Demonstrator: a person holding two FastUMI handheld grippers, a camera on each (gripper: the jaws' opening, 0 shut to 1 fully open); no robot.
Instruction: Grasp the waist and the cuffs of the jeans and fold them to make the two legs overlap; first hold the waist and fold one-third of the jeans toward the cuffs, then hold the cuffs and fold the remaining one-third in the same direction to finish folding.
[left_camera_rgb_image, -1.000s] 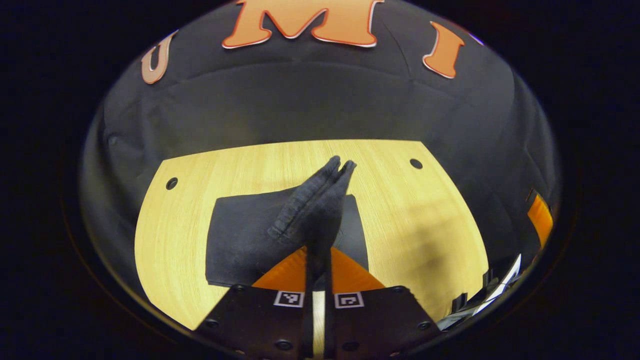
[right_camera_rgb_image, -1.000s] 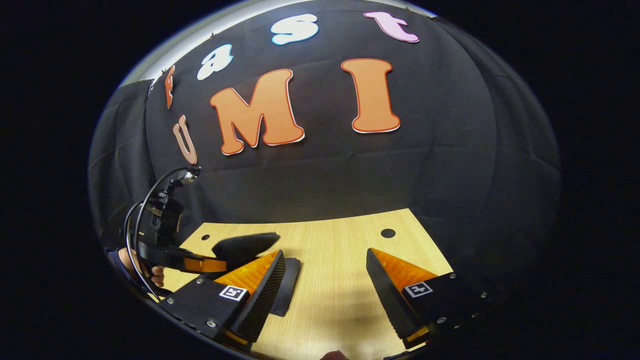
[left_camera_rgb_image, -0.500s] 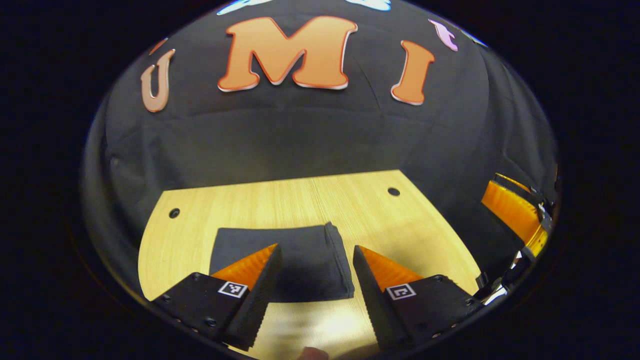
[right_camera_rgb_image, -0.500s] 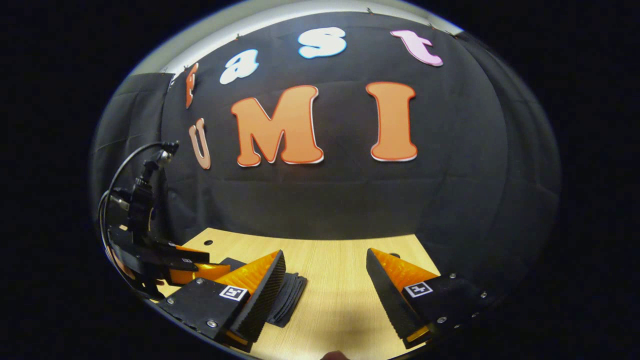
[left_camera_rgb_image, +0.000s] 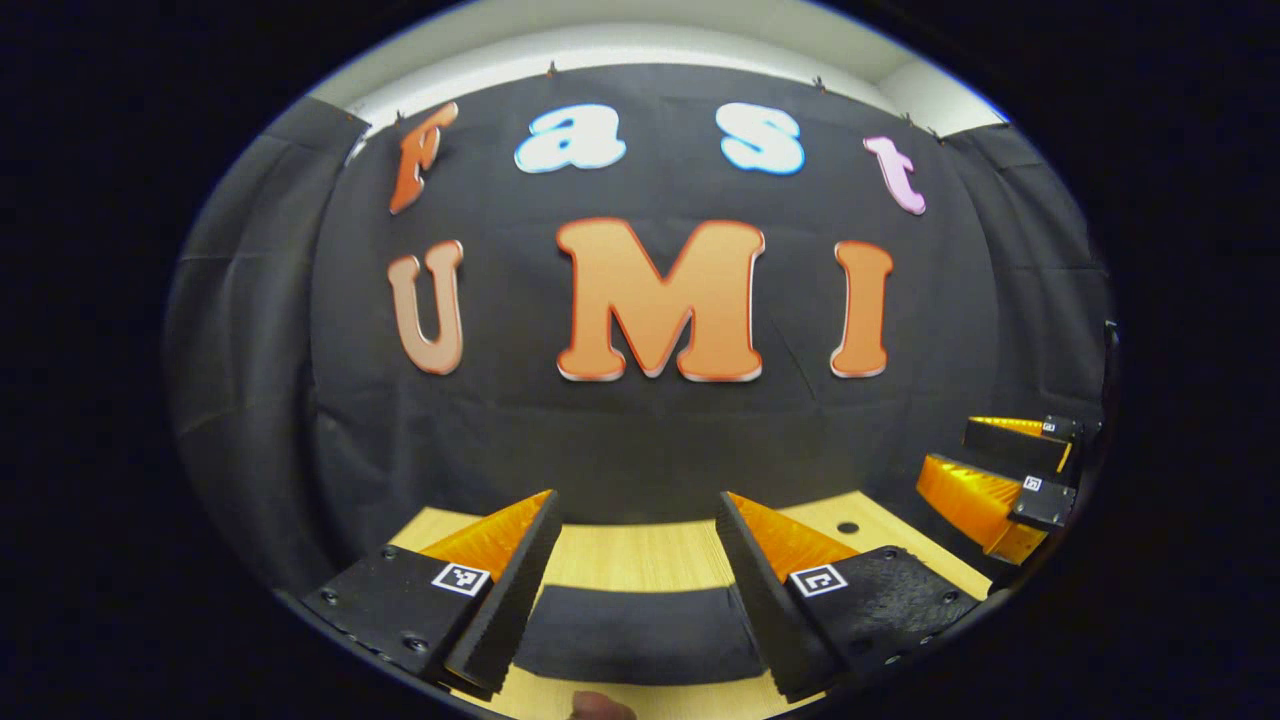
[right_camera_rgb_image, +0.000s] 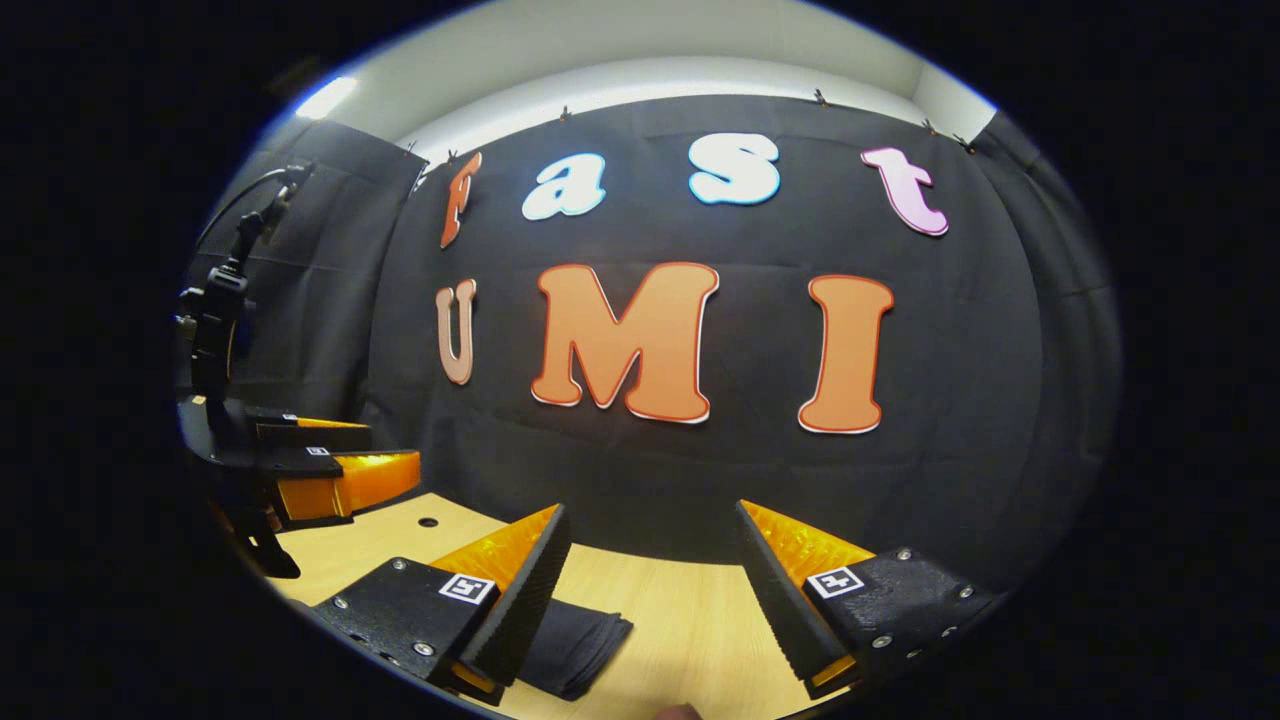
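The dark jeans (left_camera_rgb_image: 640, 635) lie folded in a flat, compact stack on the wooden table (left_camera_rgb_image: 640, 572). My left gripper (left_camera_rgb_image: 635, 500) hangs open above them, nothing between its fingers. In the right gripper view the jeans (right_camera_rgb_image: 585, 640) lie low at the left, partly hidden behind the left finger, their layered edge showing. My right gripper (right_camera_rgb_image: 650, 508) is open and empty over bare table (right_camera_rgb_image: 690, 620). The right gripper (left_camera_rgb_image: 1010, 470) also shows at the right edge of the left gripper view, and the left gripper (right_camera_rgb_image: 330, 470) at the left of the right gripper view; both are held above the table.
The black cloth wall stands just behind the table's far edge. A small round hole (left_camera_rgb_image: 848, 527) marks the tabletop near one far corner, and another hole (right_camera_rgb_image: 428, 522) shows in the right gripper view. A fingertip (left_camera_rgb_image: 600, 708) shows at the bottom.
The left gripper let go of the jeans' end and opened; the cloth dropped flat onto the stack. Both grippers then rose and tilted up, away from the table.
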